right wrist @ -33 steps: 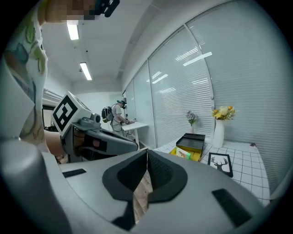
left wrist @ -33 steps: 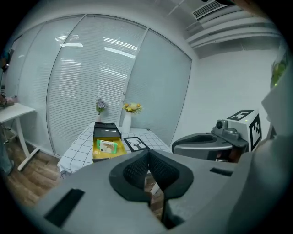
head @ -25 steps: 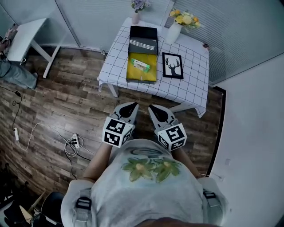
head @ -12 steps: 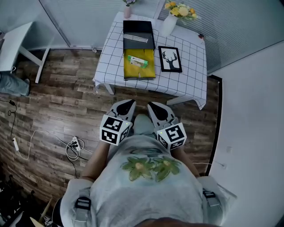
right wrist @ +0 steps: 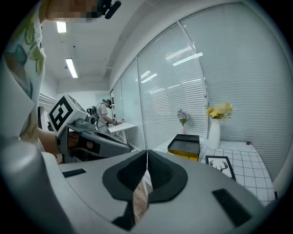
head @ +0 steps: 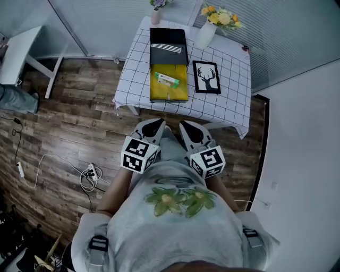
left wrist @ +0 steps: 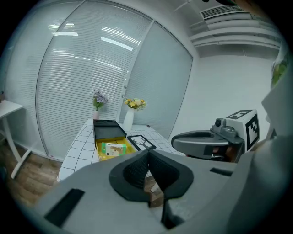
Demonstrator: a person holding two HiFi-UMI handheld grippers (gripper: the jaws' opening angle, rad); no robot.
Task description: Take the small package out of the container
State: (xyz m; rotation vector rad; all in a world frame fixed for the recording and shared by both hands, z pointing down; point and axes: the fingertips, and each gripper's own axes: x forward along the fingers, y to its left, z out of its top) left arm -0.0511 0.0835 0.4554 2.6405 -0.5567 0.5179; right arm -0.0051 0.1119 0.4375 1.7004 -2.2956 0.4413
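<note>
A yellow container [head: 169,93] lies open on the checked table [head: 228,101], its black lid [head: 169,45] folded back. Inside it rests a small green-and-white package [head: 166,79], which also shows in the left gripper view [left wrist: 113,149]. Both grippers are held in front of the person's body, over the wooden floor and well short of the table. My left gripper [head: 155,125] is shut with nothing between its jaws [left wrist: 149,153]. My right gripper [head: 187,127] is also shut and empty [right wrist: 147,153]. In the right gripper view only the container's side [right wrist: 182,154] shows.
On the table stand a framed deer picture [head: 206,77], a white vase of yellow flowers [head: 207,37] and a small vase of purple flowers [head: 155,16]. A white desk [head: 16,50] stands at the left. A power strip and cables [head: 90,171] lie on the floor.
Both grippers have edged forward toward the table and stay shut. The package and container have not moved.
</note>
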